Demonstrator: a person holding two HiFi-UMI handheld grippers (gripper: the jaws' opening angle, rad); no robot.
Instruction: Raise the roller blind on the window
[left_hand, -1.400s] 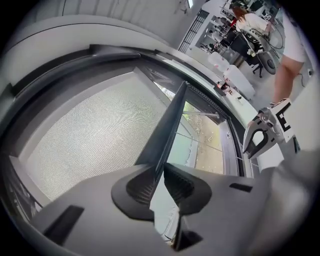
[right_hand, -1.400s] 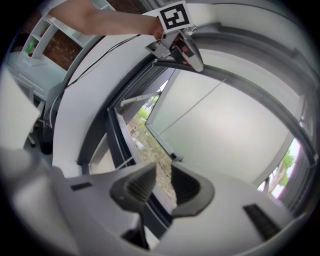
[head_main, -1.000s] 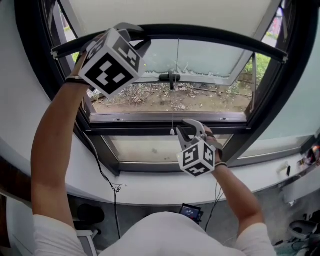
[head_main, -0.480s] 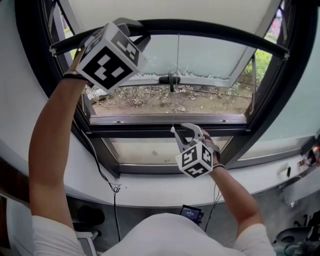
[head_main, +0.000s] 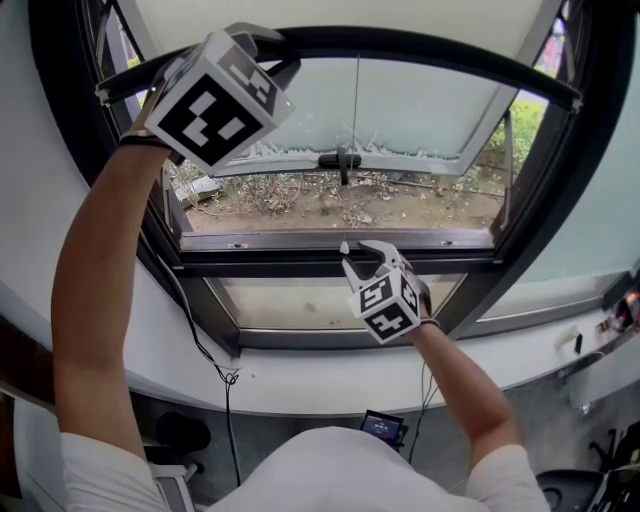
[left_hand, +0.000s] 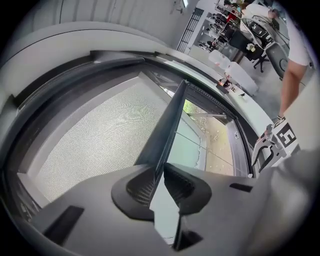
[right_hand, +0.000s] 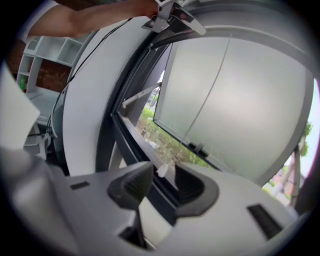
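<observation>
Head view shows the roller blind (head_main: 330, 18) drawn up to the top part of the window, with its dark bottom bar (head_main: 440, 55) lying in an arc across the upper part of the opening. The left gripper (head_main: 265, 48) is held high at the left end of this bar. In the left gripper view its 2 jaws are clenched on the thin edge of the bar, and the mesh cloth (left_hand: 100, 135) of the blind is on the left side of it. A thin cord (head_main: 356, 120) hangs down from the middle of the bar, in front of the tilted-out sash (head_main: 420, 110). The right gripper (head_main: 365, 252) is low, in front of the dark window frame (head_main: 260, 258), near the lower end of the cord. Its jaws have just been opening and now stand wide apart. The small white cord pull (right_hand: 162, 170) is between the 2 pads, but neither pad presses on it, so this grip is released.
</observation>
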